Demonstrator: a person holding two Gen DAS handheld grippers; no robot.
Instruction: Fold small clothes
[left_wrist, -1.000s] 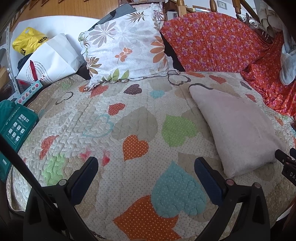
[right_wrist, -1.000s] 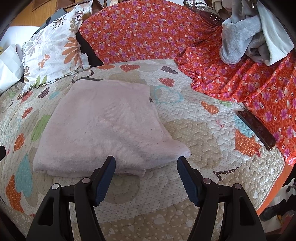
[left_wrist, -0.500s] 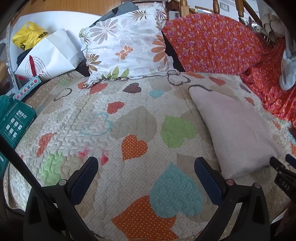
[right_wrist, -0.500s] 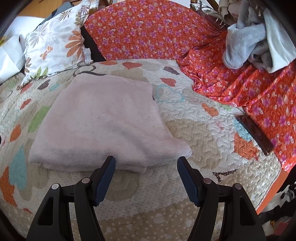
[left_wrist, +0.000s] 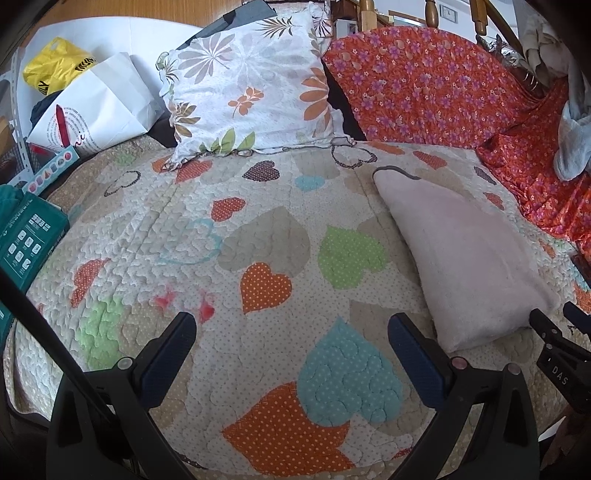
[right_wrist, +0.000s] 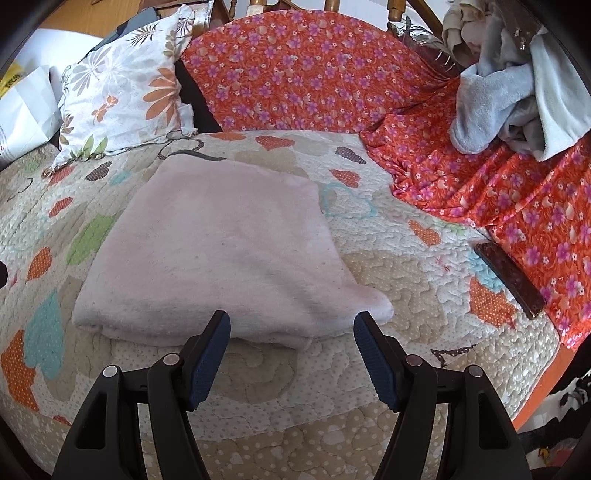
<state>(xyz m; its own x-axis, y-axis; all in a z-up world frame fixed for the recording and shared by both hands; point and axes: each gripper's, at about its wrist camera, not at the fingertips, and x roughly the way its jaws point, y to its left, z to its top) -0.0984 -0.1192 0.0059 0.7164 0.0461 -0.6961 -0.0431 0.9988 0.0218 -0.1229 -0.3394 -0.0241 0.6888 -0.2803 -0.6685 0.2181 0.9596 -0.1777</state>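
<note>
- Our right gripper (right_wrist: 291, 323) has its jaws wide apart and empty, poised at the near edge of the pink cloth (right_wrist: 225, 254), which lies folded flat on the quilt (right_wrist: 406, 295).
- Our left gripper (left_wrist: 291, 328) is also spread apart and holds nothing; it hovers over bare quilt, and the cloth (left_wrist: 465, 258) sits to its right.
- We judge the step in hand to be taking that near edge for another fold, or to lift the bundle away.
- To do it well, we should slide one finger under the whole stack of layers, not just the top one, and keep the quilt out of the bite.
- We should bring the left gripper over to the cloth's left corner, so both ends lift level.
- The phone (right_wrist: 509, 280) lies well to the right, out of our way.
</note>
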